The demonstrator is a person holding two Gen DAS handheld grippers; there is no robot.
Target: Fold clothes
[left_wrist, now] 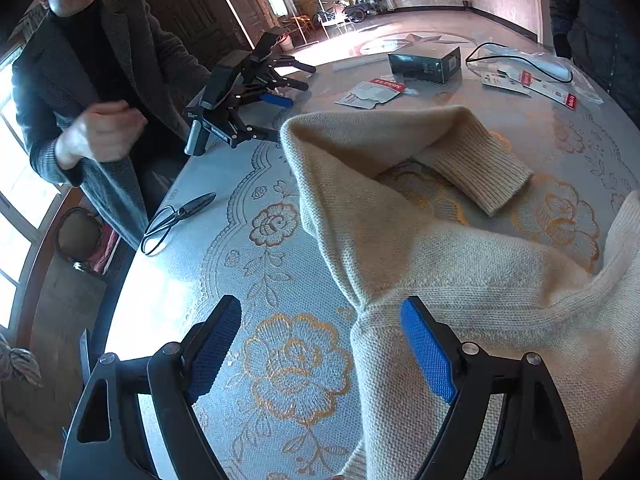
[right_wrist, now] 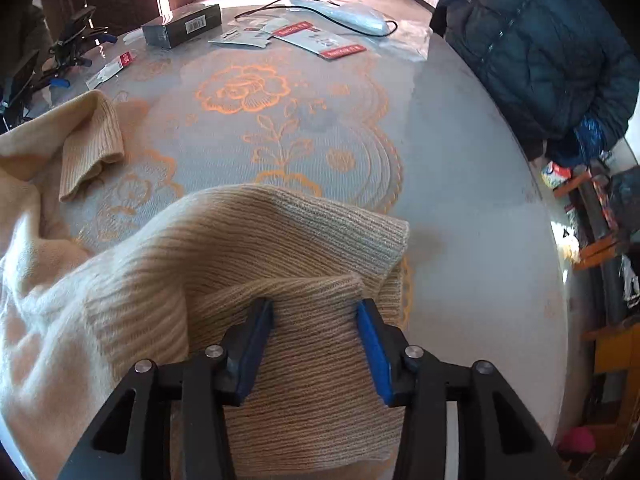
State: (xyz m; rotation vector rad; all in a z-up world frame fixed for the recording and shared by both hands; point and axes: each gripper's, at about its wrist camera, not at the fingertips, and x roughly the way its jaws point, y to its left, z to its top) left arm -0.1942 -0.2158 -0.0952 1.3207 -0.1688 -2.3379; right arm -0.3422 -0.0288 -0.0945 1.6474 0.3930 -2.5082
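Sweater point(left_wrist: 460, 264), cream knit, lies spread on the floral tablecloth point(left_wrist: 280, 360). Nearest the camera, the left gripper point(left_wrist: 320, 344) stands wide open over the cloth; its right pad touches a bunched fold of the knit, while the left pad is over bare cloth. The right gripper point(right_wrist: 316, 344) straddles a ribbed fold of the sweater, its blue pads at the sides of the fold; whether they press cannot be told. Farther off, scissors point(left_wrist: 176, 216), spare grippers point(left_wrist: 240, 92) and a dark box point(left_wrist: 426, 62) lie on the table.

My left claw point(left_wrist: 320, 352) points steeply down with its jaws spread wide, nothing pressed between them. My right claw point(right_wrist: 316, 348) tilts down too, jaws part open astride knit fabric.
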